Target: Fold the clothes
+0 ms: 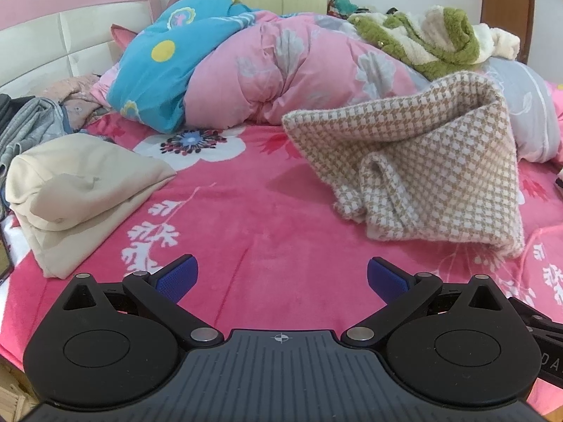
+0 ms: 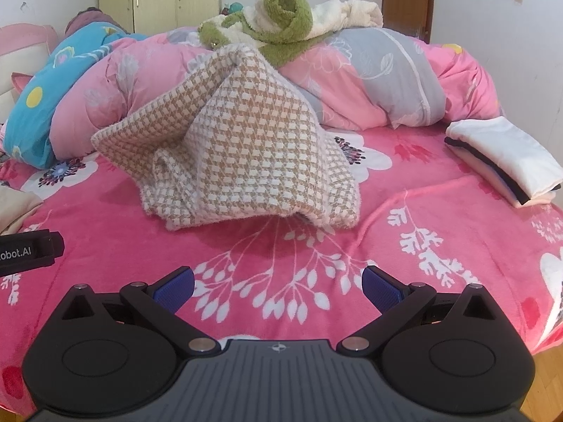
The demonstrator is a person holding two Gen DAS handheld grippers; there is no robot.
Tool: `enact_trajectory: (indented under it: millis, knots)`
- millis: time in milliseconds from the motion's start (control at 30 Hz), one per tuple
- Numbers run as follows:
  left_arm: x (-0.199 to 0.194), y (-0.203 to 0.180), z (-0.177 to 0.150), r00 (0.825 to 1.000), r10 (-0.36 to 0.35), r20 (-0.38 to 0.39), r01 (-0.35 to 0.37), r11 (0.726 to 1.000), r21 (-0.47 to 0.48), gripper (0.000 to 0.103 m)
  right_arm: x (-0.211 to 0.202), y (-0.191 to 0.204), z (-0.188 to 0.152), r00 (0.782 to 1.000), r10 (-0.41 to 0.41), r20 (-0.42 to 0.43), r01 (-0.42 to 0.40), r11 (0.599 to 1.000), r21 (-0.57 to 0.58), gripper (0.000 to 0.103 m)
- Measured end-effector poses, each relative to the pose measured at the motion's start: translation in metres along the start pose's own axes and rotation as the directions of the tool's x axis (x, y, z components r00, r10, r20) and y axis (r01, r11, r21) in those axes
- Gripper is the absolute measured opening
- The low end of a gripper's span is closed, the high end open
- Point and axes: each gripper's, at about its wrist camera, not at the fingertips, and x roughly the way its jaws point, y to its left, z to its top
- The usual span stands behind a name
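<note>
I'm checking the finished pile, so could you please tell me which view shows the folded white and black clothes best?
The right wrist view: the folded white and black stack lies whole on the pink bedspread, right of the houndstooth garment. The left wrist view shows none of it, save perhaps a dark sliver at its right edge.

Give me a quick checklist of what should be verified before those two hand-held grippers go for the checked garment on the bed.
1. Left hand-held gripper open and holding nothing: ok.
2. Right hand-held gripper open and holding nothing: ok.
3. Tan-and-white houndstooth knit garment lying flat for folding: not ok, it is bunched and peaked.
4. Bare pink floral bedspread between grippers and garment: ok.
5. Folded cream garment and folded white-and-black stack apart from the knit: ok.
6. Garment's edges and sleeves located: cannot tell, they are tucked in folds.
</note>
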Motion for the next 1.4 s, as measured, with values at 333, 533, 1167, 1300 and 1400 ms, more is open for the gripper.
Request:
enact_trajectory:
  millis: [333, 533, 1167, 1300, 1400]
  knots:
    - [0.042, 0.002, 0.001, 0.994, -0.105, 0.026, 0.106, 0.994, -0.031, 0.103, 0.024, -0.009, 0.007, 0.998, 0.013, 0.055, -0.013, 1.000, -0.006, 0.103]
    - [0.075, -0.005, 0.018, 0.986, -0.129, 0.101, 0.133, 0.991, -0.031, 0.103, 0.037, -0.016, 0.034, 0.979, 0.031, 0.201, -0.015, 0.997, -0.078, 0.103]
    - [0.192, -0.030, 0.078, 0.960, -0.211, 0.184, 0.218, 0.976, -0.016, 0.043, 0.117, 0.019, 0.124, 0.897, 0.155, 0.413, 0.006, 0.932, -0.362, 0.078]
    - [0.174, -0.029, 0.082, 0.953, -0.225, 0.203, 0.233, 0.972, -0.017, 0.017, 0.115, 0.013, 0.123, 0.899, 0.166, 0.406, -0.019, 0.940, -0.342, 0.037]
    - [0.148, -0.030, 0.081, 0.941, -0.237, 0.243, 0.240, 0.971, 0.015, 0.014, 0.100, -0.002, 0.120, 0.896, 0.183, 0.404, -0.059, 0.952, -0.301, 0.029]
